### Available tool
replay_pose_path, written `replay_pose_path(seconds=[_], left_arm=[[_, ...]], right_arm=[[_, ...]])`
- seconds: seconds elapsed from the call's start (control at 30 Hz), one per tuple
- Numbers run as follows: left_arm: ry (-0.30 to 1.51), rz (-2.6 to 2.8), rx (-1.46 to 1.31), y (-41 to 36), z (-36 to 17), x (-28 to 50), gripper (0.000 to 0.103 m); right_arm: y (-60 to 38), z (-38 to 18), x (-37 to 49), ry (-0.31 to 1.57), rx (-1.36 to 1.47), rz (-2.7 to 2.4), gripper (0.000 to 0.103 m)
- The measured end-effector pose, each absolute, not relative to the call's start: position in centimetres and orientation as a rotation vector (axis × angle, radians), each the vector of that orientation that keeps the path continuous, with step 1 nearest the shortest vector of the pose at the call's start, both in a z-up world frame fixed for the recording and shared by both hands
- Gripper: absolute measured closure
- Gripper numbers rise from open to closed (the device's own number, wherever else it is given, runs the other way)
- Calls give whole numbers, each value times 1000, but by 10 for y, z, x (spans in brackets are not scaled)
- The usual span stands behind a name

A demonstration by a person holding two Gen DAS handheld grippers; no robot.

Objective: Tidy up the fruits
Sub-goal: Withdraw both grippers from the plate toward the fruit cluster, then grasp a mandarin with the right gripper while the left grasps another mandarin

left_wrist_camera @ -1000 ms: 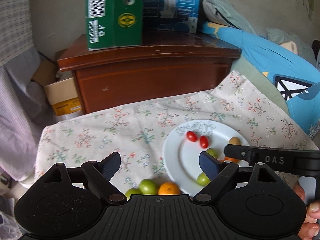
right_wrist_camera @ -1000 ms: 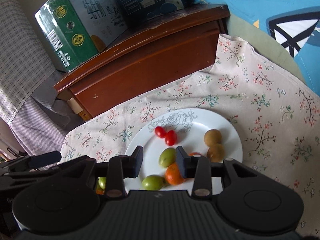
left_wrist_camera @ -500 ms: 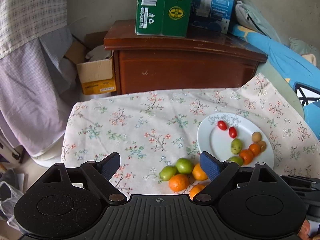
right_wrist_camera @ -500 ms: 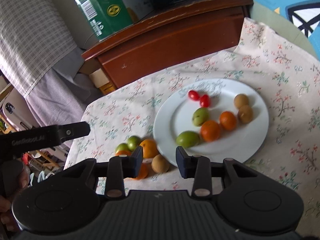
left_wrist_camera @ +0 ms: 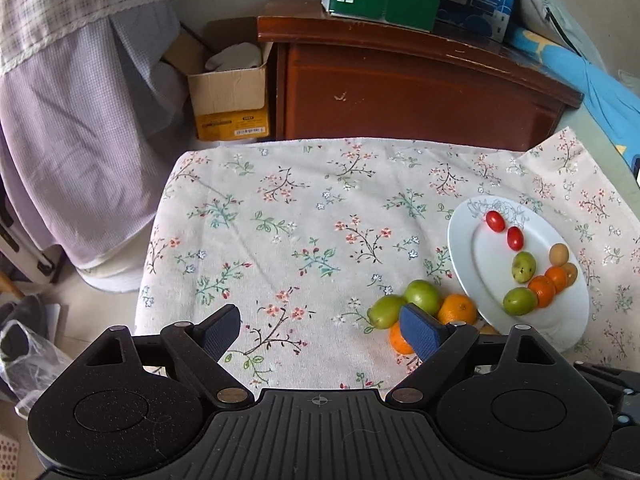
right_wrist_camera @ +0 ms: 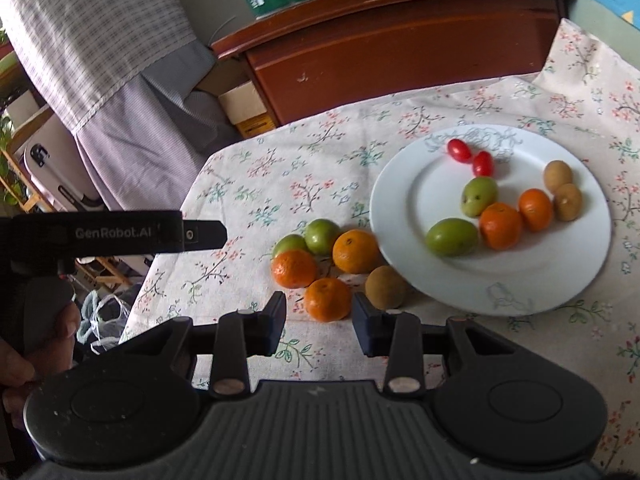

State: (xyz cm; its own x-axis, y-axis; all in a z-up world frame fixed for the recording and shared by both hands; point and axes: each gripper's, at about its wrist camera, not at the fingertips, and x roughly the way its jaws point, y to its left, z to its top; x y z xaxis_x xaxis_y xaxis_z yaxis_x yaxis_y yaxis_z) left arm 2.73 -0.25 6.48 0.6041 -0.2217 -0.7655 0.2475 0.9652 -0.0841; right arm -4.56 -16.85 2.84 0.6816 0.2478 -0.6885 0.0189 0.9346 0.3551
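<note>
While both grippers tilt downward, a tangerine [right_wrist_camera: 327, 299] lies on the tabletop just beyond the right gripper [right_wrist_camera: 319, 326], fingers narrowly apart (nothing held); left gripper [left_wrist_camera: 320, 330] fingers spread wide, empty.

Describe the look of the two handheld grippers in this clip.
Both are matte black plastic with a ribbed central body and round discs at each side. The left gripper has blue textured pads on its jaws; the right gripper has dark ones. White lettering "GenRobot.AI" runs along the left one's side. No cables or sleeves show.
</note>
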Motion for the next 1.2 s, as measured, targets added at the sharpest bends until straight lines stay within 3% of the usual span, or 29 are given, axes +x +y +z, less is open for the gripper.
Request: replay_pose_path(seconds=[1.2], left_arm=[[974, -360, 40, -41, 25, 32, 17]], right_arm=[[-176, 12, -64, 884, 312, 73, 71]])
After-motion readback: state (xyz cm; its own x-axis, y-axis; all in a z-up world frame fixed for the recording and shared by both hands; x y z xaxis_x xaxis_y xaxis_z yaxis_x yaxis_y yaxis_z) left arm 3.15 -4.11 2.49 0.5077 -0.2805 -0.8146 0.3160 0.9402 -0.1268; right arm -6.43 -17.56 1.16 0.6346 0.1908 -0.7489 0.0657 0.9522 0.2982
